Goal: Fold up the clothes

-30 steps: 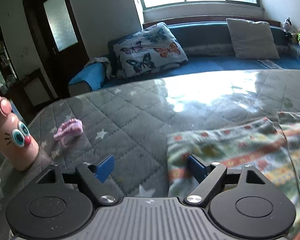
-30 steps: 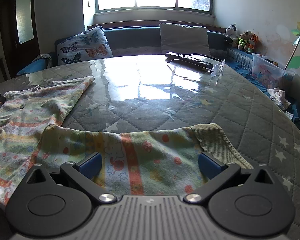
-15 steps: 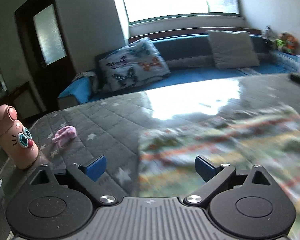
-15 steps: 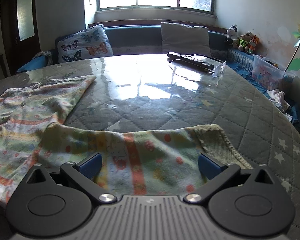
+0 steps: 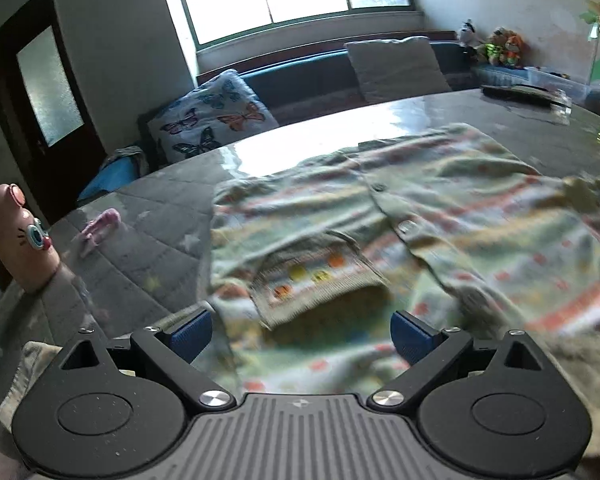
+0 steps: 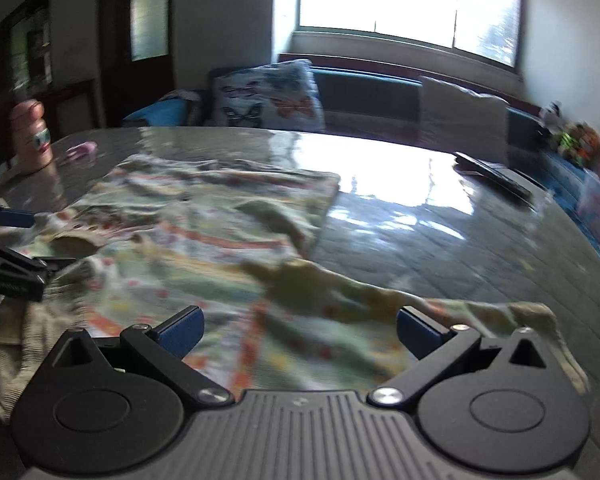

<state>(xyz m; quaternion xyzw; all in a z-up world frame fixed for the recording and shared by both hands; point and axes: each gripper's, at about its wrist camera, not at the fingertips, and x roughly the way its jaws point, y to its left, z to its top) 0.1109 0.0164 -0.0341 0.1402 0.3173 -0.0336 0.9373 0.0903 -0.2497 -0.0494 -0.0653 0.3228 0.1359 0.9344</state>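
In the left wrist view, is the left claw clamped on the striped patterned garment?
No: the left claw stands wide open above the striped patterned garment, blue pads apart and pressing nothing.

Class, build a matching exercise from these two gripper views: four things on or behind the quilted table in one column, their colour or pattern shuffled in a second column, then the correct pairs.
Column one:
1. garment
2. bottle
3. pillow
4. hair clip

Column two:
A. white with butterflies
B. light green with orange stripes
C. small and pink, lying flat
D. peach, with cartoon eyes

Pairs: 1-B, 2-D, 3-A, 4-C
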